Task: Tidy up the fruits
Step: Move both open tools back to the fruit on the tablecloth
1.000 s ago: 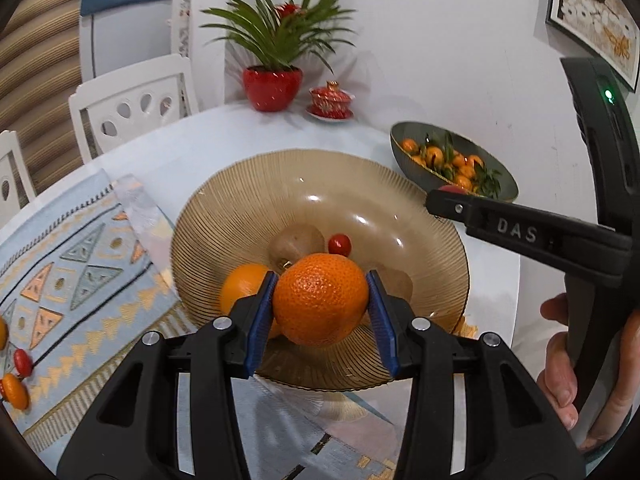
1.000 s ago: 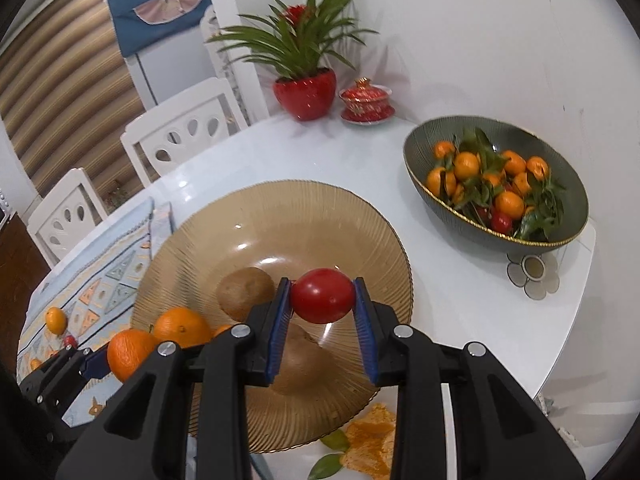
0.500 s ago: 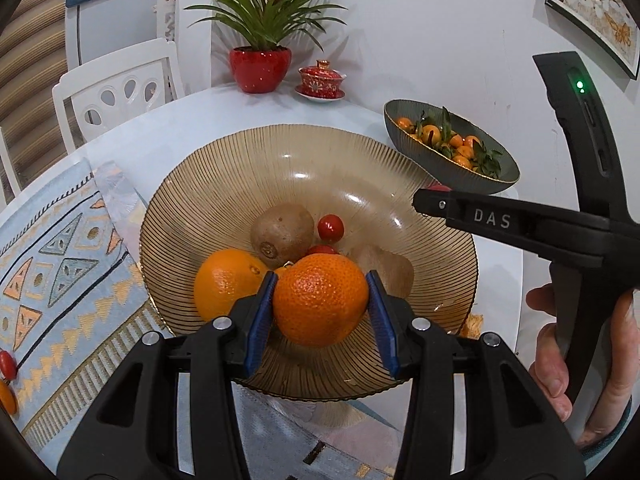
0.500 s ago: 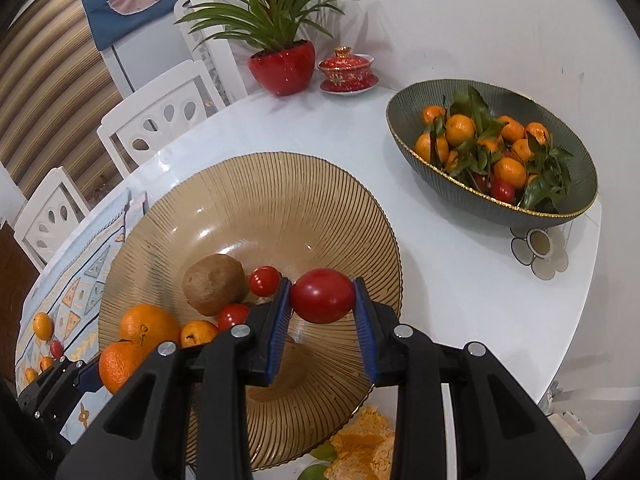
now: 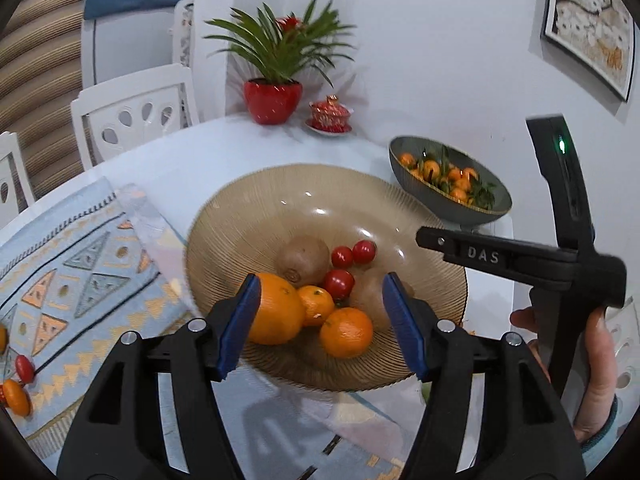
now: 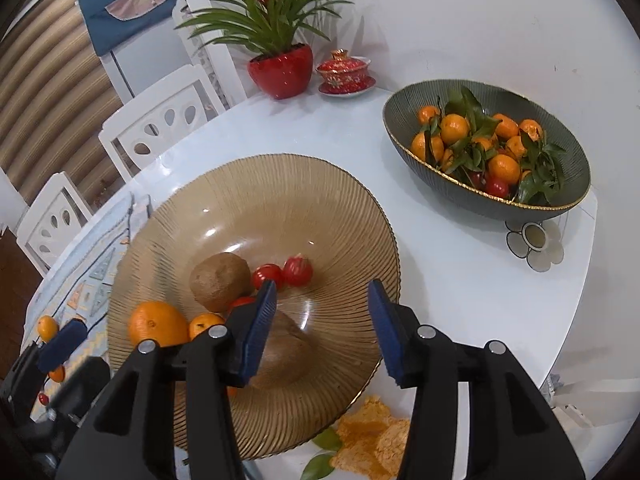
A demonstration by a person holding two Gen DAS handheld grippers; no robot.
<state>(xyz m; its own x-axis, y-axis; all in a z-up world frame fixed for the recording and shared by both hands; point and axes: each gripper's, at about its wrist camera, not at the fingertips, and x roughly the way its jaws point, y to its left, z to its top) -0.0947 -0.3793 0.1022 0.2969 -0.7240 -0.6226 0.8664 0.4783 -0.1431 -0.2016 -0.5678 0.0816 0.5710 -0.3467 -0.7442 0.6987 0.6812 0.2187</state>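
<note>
Both your grippers, left [image 5: 322,320] and right [image 6: 322,328], hover with jaws wide and empty over the fruit-filled amber bowl [image 6: 340,200] at frame centre.

Home dining room: table [image 6: 460,280], chairs [image 6: 160,120], houseplant [image 6: 276,40].

Both wrist views look steeply down, close over the amber glass bowl [image 5: 248,216] [image 6: 344,192], sharing it.

Right hand-held gripper [image 6: 322,322] jaws apart, empty, over amber glass bowl [image 6: 320,184] on white counter [image 6: 460,280]. In bowl: kiwi [image 6: 220,282], three small tomatoes [image 6: 298,270], oranges [image 6: 158,324] at its left edge. Green bowl [image 6: 480,200] of mandarins right of amber bowl.
</note>
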